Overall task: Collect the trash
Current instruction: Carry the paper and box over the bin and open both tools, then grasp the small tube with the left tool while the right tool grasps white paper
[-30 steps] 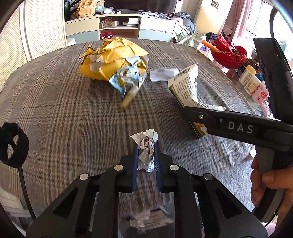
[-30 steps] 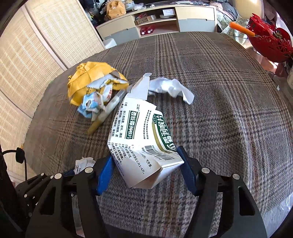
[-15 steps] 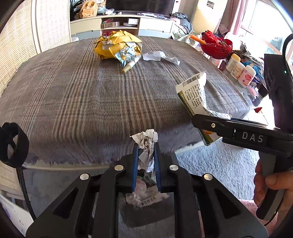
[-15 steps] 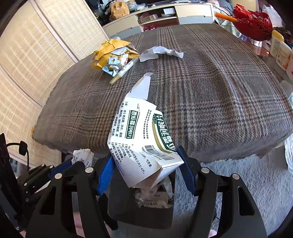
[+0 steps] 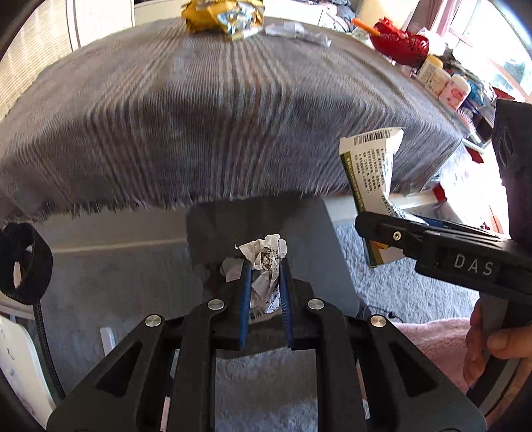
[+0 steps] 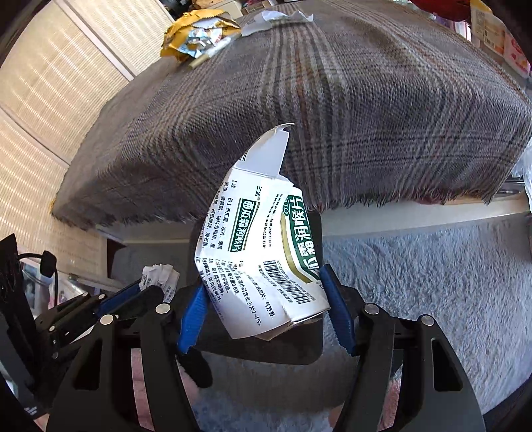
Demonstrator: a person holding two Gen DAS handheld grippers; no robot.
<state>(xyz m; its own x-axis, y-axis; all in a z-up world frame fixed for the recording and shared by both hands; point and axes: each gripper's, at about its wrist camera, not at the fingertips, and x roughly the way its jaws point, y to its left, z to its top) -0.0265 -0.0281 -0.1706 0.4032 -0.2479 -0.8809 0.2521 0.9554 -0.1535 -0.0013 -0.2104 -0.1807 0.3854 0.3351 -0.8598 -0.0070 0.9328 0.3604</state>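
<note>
Fingers of my left gripper are pressed on a crumpled paper scrap; their blue pads squeeze it from both sides and its white top sticks out above them. My right gripper grips a crushed white and green medicine box, one blue pad on each side of its lower end, and the open flap of the box points up. In the left view the same box shows at the right, in front of the black finger marked DAS, and a hand holds the handle at the right edge.

Both grippers hang off the bed, above a dark bin that stands on the pale carpet just beside the bed edge. The scrap is over the bin. The box is in front of the bin also.

More trash lies at the far side of the grey plaid blanket: a yellow wrapper pile and a white crumpled paper near it.
</note>
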